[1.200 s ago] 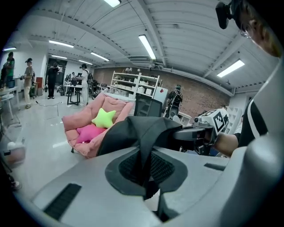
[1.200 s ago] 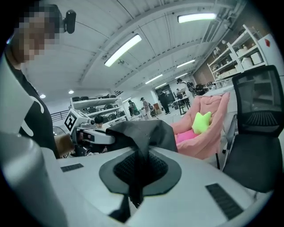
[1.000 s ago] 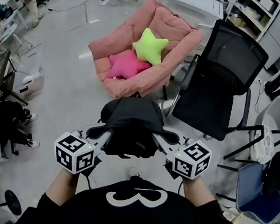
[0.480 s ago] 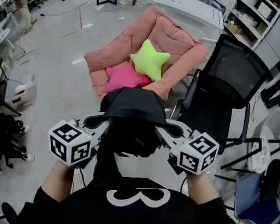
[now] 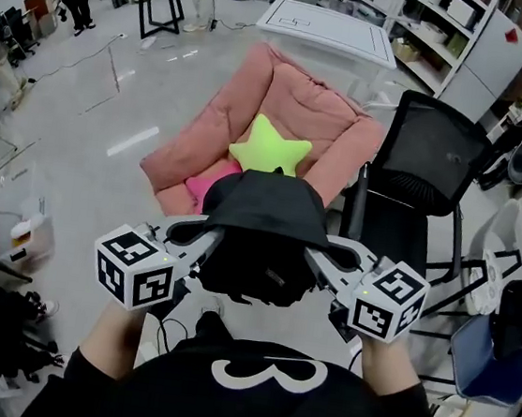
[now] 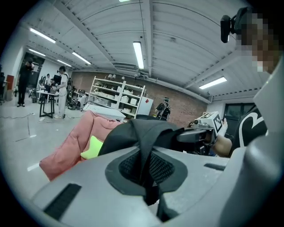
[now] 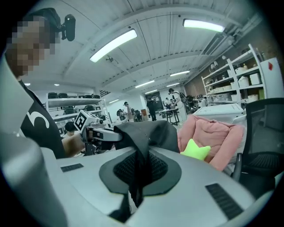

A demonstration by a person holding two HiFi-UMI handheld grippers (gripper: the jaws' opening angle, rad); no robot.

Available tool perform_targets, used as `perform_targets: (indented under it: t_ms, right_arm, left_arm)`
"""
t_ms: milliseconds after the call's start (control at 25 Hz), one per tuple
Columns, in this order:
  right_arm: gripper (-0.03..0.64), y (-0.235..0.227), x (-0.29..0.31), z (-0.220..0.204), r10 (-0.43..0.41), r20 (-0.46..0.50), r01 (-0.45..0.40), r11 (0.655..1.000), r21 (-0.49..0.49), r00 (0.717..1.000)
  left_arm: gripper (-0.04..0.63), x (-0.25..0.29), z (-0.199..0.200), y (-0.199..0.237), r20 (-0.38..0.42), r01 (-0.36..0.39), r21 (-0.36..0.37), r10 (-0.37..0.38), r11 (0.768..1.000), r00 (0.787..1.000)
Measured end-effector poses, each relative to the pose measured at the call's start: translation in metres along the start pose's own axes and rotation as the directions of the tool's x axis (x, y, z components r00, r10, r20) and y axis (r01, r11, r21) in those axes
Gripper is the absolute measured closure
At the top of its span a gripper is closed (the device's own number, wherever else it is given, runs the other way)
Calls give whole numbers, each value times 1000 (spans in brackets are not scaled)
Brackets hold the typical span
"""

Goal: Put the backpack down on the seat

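Head view: am holding black backpack (image 5: pixel 264 222) up in air between left tool (image 5: pixel 203 236) and right tool (image 5: pixel 324 251), near front edge of pink seat (image 5: pixel 292 112); green star cushion (image 5: pixel 268 147) lying on seat.
Left gripper view: left tool jaws clamping narrow strap (image 6: pixel 143 150) of backpack.
Right gripper view: right tool jaws likewise clamping black fold of backpack; seat showing beyond.

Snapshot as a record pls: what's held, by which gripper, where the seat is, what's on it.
held: black backpack, in the air in front of the person
left gripper: fingers shut on backpack
right gripper: fingers shut on backpack
seat: pink padded chair, beyond the backpack
on seat: green star cushion, pink star cushion
beside seat: black mesh office chair, to its right
task state: backpack not yet on seat
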State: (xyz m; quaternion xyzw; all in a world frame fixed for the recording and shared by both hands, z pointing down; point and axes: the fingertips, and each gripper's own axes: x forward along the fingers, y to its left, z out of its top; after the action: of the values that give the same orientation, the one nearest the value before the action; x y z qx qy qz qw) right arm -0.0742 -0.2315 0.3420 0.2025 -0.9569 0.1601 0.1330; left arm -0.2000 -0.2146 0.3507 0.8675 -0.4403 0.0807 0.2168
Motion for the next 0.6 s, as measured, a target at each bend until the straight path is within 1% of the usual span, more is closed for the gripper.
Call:
perform_targets:
  t_ms: [120,240,360,480,600]
  right_arm:
    - [603,-19,33,28,-56,26,56,998,6,998]
    - [603,-27,59,55,-102,55,102,995,9,993]
    - [604,-31,82,78,-133,85,133,991,-1,987]
    - [604,-46,108,93,-183,106,185,983,-12,977]
    - [603,-66,138,98,-217,107,220,975,-14,970]
  left_arm:
    - [581,11,30,41,-4,51,14,-51,999,999]
    - [581,13,59,72,12,87,36,-88,996,996]
    - [581,11,83,98,22,97,72,-99,993,995]
    - [581,18,100,127,18,98,106,-100,990,995]
    - [581,31,106,161,8,97,107,-99,989,995]
